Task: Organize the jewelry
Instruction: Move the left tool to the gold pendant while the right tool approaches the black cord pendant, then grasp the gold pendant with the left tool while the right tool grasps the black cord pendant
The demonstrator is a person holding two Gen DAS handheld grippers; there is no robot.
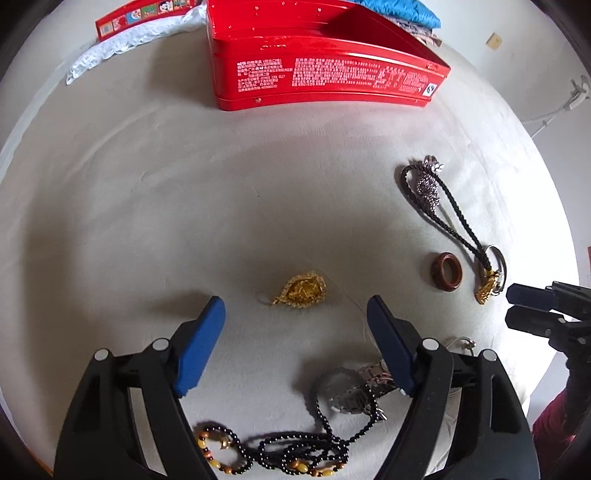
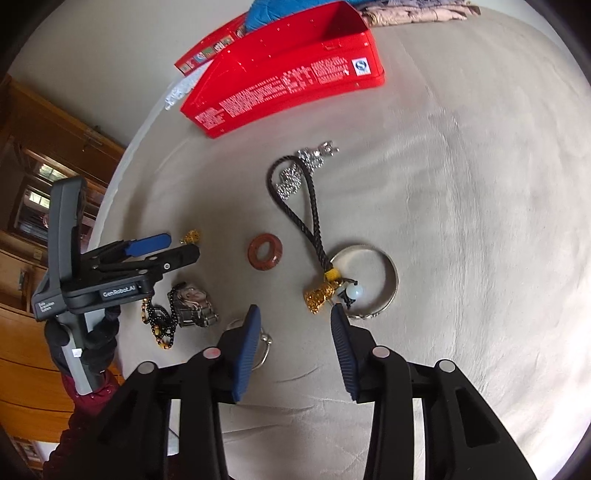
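Observation:
Jewelry lies scattered on a cream cloth. A gold pendant (image 1: 304, 290) lies just ahead of my open, empty left gripper (image 1: 295, 310). A black bead necklace (image 1: 295, 450) and a metal watch (image 1: 354, 387) lie under it. A red-brown ring (image 1: 447, 272) (image 2: 265, 254), a black braided cord with silver charm (image 2: 306, 206) and gold bell (image 2: 318, 297), and a silver bangle (image 2: 391, 273) lie ahead of my open, empty right gripper (image 2: 295, 314). An open red tin (image 1: 317, 62) (image 2: 288, 74) stands at the back.
A thin silver hoop (image 2: 264, 350) lies beside my right gripper's left finger. The tin's lid (image 1: 144, 14) and white lace (image 1: 122, 44) lie at the back left, blue cloth (image 1: 402, 11) behind the tin. Wooden furniture (image 2: 22, 221) stands off the left edge.

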